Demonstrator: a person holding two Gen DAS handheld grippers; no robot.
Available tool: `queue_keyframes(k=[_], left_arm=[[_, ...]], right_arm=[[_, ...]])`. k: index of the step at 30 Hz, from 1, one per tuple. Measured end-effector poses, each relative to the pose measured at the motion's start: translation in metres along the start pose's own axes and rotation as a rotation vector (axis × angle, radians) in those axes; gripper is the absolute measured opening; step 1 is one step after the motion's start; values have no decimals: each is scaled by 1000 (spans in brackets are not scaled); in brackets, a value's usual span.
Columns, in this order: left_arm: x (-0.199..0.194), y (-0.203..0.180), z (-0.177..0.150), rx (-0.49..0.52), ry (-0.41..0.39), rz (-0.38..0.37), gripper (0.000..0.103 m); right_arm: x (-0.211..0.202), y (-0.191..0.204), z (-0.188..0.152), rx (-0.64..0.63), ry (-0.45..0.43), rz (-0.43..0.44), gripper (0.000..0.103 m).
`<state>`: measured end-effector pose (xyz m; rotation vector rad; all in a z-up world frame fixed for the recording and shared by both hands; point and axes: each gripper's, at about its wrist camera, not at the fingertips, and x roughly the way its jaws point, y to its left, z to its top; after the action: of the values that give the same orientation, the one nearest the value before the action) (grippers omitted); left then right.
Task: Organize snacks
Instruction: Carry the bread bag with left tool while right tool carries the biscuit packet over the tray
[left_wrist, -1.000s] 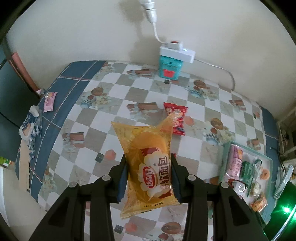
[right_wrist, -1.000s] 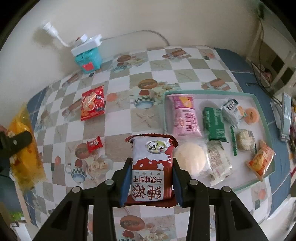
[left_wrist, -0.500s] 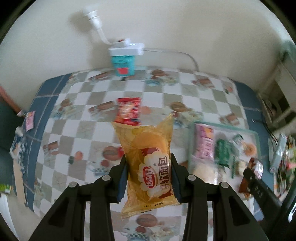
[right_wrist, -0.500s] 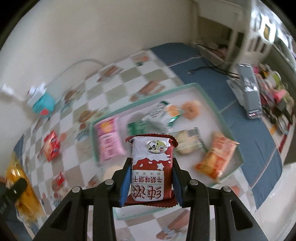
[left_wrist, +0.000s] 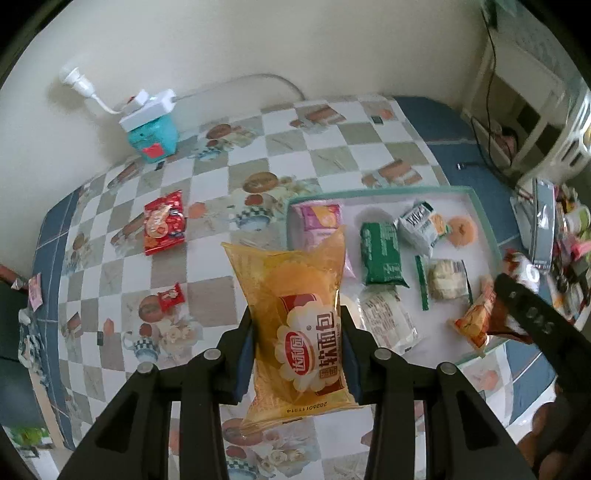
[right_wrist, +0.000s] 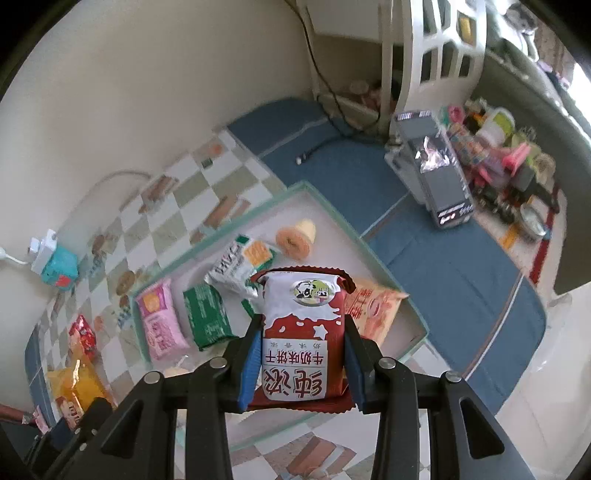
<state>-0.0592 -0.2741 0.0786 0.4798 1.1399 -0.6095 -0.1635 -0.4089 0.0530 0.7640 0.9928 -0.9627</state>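
My left gripper (left_wrist: 297, 354) is shut on a yellow soft-bread packet (left_wrist: 295, 317), held above the table beside the left end of the tray (left_wrist: 380, 192). My right gripper (right_wrist: 301, 365) is shut on a red-and-white milk biscuit packet (right_wrist: 301, 332), held above the near part of the tray (right_wrist: 291, 188). The tray holds several snacks, among them a pink packet (left_wrist: 319, 221), a green packet (left_wrist: 382, 254) and an orange packet (left_wrist: 474, 321). A red snack bag (left_wrist: 164, 223) and a small red candy (left_wrist: 170, 295) lie on the checkered tablecloth left of the tray.
A teal box with a white power strip (left_wrist: 151, 122) stands at the wall. A grey device (right_wrist: 432, 170) and assorted clutter (right_wrist: 498, 147) lie right of the tray. The right gripper's arm (left_wrist: 535, 325) shows at the tray's right edge.
Both grippers have swung right toward the tray, each keeping its packet. The right gripper now hangs over the tray and the left one is beside its left end.
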Motion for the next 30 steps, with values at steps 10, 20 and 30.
queue_keyframes(k=[10, 20, 30], left_arm=[[21, -26, 0, 19, 47, -66, 42], [29, -31, 6, 2, 50, -83, 42], [21, -33, 9, 10, 18, -85, 43]], right_arm=[[12, -8, -4, 23, 32, -15, 42], [13, -13, -1, 32, 35, -16, 42], [8, -11, -1, 26, 26, -17, 42]])
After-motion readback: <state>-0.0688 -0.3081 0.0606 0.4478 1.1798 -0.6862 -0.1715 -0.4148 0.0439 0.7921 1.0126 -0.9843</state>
